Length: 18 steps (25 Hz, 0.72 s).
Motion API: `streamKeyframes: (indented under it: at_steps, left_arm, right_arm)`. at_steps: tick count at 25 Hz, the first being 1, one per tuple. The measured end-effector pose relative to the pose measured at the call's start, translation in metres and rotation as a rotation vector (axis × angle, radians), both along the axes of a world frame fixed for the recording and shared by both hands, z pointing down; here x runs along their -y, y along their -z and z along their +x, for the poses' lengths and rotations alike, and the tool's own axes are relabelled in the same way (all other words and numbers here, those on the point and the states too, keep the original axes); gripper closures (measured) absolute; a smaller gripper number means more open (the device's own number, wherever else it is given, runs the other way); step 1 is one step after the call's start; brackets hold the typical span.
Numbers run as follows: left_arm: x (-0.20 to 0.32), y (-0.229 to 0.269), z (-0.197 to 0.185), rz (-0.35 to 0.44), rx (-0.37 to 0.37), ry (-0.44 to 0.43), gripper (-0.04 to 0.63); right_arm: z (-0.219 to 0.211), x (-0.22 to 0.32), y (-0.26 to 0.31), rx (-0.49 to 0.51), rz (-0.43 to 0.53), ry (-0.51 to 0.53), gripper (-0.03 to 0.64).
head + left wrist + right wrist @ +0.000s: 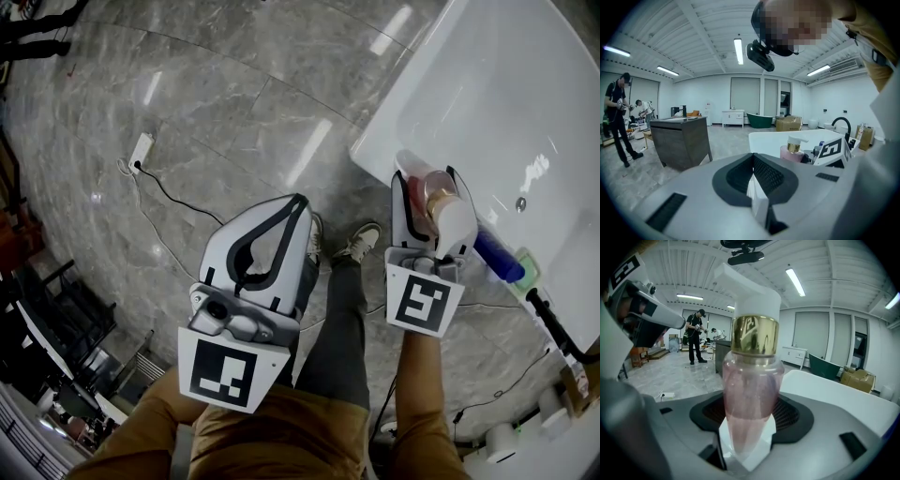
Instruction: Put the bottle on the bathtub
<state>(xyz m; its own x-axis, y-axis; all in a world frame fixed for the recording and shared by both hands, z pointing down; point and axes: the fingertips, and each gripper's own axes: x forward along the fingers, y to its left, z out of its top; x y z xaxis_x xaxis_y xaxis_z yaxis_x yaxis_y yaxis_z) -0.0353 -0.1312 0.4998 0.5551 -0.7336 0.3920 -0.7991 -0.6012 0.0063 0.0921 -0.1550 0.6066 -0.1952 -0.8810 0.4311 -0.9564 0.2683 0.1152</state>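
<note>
A pink bottle (436, 193) with a gold collar and a white pump head stands upright at the corner rim of the white bathtub (394, 131). My right gripper (427, 178) is open around it, one jaw on each side, with pad showing beside the bottle (752, 390) on both sides. From the left gripper view the bottle (792, 150) appears beside the tub (768, 140). My left gripper (300, 200) hangs over the floor to the left of the tub. It is shut, its tips meeting with nothing between them.
A blue bottle (497, 255) lies on the tub rim just right of my right gripper, next to a green item (530, 267) and a black faucet (553, 323). A power strip (141, 150) with a cable lies on the marble floor. A dark cabinet (679, 140) and standing people (616, 117) are far off.
</note>
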Motion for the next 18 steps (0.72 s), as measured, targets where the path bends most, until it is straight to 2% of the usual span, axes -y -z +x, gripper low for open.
streamKeyframes:
  at_steps: [18]
  left_arm:
    - [-0.010,0.006,-0.003,0.006,-0.006,-0.012,0.589]
  right_arm:
    - [-0.002,-0.020,0.008,-0.067,0.005,0.044,0.348]
